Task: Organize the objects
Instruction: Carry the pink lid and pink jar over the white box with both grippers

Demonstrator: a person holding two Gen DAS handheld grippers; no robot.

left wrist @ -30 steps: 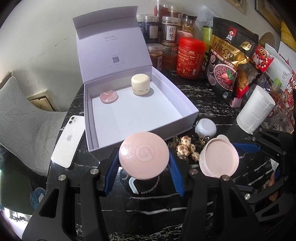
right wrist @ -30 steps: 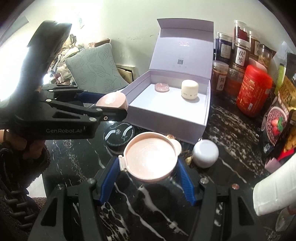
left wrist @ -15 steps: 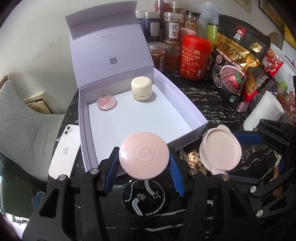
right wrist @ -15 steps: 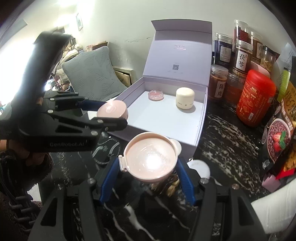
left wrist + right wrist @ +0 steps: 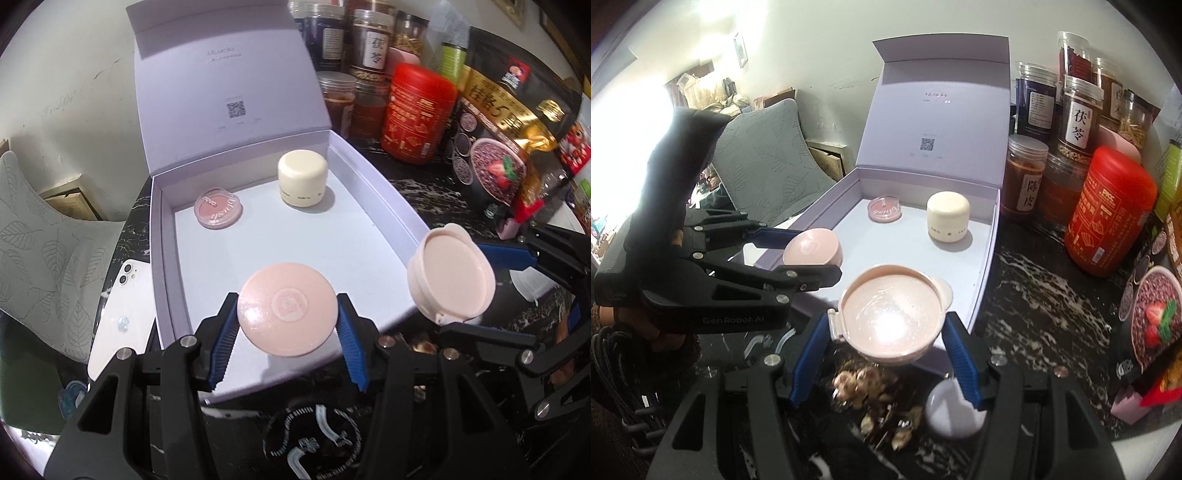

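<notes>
My left gripper (image 5: 287,314) is shut on a round pink jar (image 5: 287,309), held over the front part of the open lilac gift box (image 5: 384,192). From the right wrist view the same pink jar (image 5: 813,252) hangs at the box's near left wall. My right gripper (image 5: 891,325) is shut on a pink compact case (image 5: 892,317); this pink compact case (image 5: 451,275) floats by the box's right front corner. Inside the box, at the back, lie a small pink blush pan (image 5: 218,207) and a cream jar (image 5: 302,178).
A white phone (image 5: 123,310) lies left of the box. Behind and right stand spice jars (image 5: 373,44), a red canister (image 5: 417,110) and snack bags (image 5: 506,147). A black disc (image 5: 314,439), dried bits (image 5: 871,391) and a white ball (image 5: 951,408) lie on the dark marble counter (image 5: 1041,295).
Both grippers have moved forward with their loads toward the box. The pink jar now hangs over the box floor and the compact case has reached the box's right front corner.
</notes>
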